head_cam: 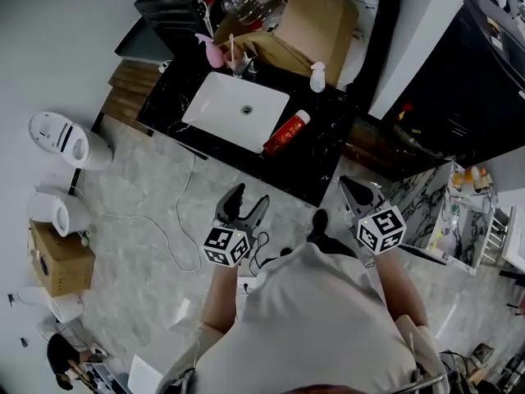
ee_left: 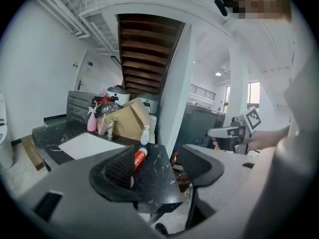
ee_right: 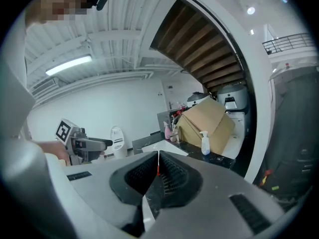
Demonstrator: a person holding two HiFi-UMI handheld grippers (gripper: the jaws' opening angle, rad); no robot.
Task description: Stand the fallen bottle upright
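Black marble surface (head_cam: 324, 161) carries a white sink (head_cam: 220, 105). The red bottle (head_cam: 286, 132) lies on its side just beside the sink's right edge, with its white cap toward the back edge. Both grippers hover off the front edge. The left gripper (head_cam: 250, 195) is spread and empty. The right gripper (head_cam: 351, 185) is pressed together on nothing.
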